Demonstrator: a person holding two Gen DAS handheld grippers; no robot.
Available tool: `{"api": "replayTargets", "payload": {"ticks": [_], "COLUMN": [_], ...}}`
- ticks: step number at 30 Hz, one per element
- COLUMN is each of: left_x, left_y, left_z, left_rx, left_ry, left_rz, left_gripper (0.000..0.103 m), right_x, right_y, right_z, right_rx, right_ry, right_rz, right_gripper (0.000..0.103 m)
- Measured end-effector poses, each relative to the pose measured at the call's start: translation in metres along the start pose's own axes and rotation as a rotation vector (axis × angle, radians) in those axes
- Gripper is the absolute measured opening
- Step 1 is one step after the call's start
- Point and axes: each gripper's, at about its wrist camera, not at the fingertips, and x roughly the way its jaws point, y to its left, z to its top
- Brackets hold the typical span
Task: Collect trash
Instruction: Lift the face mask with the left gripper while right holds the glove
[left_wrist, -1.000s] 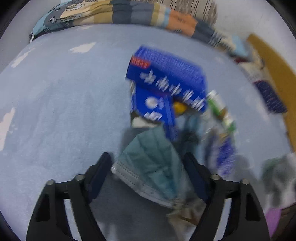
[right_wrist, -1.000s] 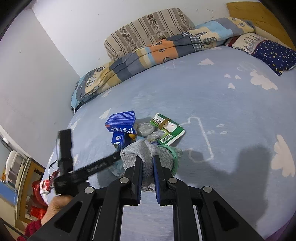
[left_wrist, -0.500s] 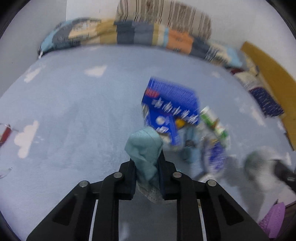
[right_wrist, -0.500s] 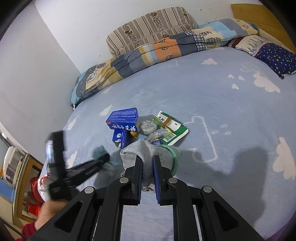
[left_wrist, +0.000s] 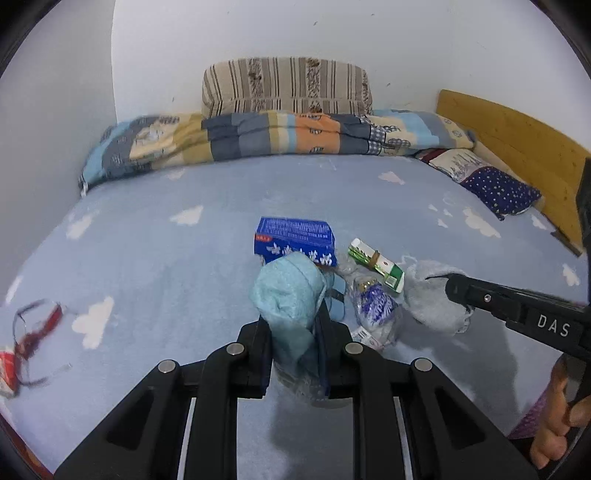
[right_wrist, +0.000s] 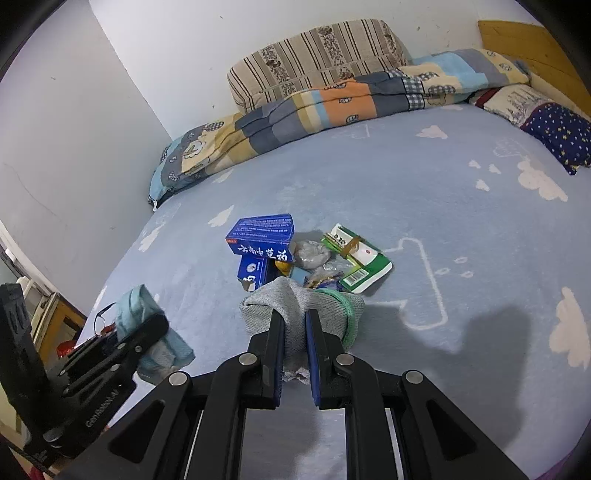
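Mid-collection, with a piece of rubbish in each hand. Left gripper (left_wrist: 295, 341) clamped tight on a crumpled teal face mask (left_wrist: 290, 295), jaws fully closed on the fabric, the mask bunched above and trailing below the pads, clear of the bed (left_wrist: 147, 258). Right gripper (right_wrist: 294, 347) likewise pinched shut on a grey knit glove (right_wrist: 295, 299) with a green cuff, the glove's body draped forward over the jaw tips.

Remaining pile on the blue cloud-print sheet, seen from the right wrist: blue medicine box (right_wrist: 264, 240) at 11 o'clock of the right jaws, a smaller blue box (right_wrist: 253, 271) just under it, a crumpled clear wrapper (right_wrist: 312, 253) at 12 o'clock, a green-and-white carton (right_wrist: 360, 258) at 1 o'clock, all touching or nearly so. From the left wrist, also a blue-printed plastic packet (left_wrist: 375, 306) just beside the mask at 3 o'clock.

Red bag (left_wrist: 9, 365) at the bed's edge, 9 o'clock in the left view; whether that serves as the trash bag cannot be told.

Judged next: carry both held items to a bin or bag and release them there, then return for the boxes. Both grips soft and limp, so prone to snagging on the pile if swung low.
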Motion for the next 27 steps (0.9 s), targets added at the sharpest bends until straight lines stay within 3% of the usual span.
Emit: {"api": "replayTargets", "payload": {"ticks": [17,27], "left_x": [-0.002,-0.006], "left_y": [0.005,0.015], "left_z": [0.004,0.007], "left_rx": [-0.008,-0.014], "left_ry": [-0.030,-0.078], "left_rz": [0.054,0.138], "left_gripper": [0.019,0.019], "right_x": [-0.007,-0.013], "right_y": [0.002,0.005], "right_z": [0.000,-0.001], "right_rx": [-0.003,-0.010], "right_ry": [-0.034,-0.054], "right_rz": [0.003,0.023], "right_gripper": [0.012,0.012]}}
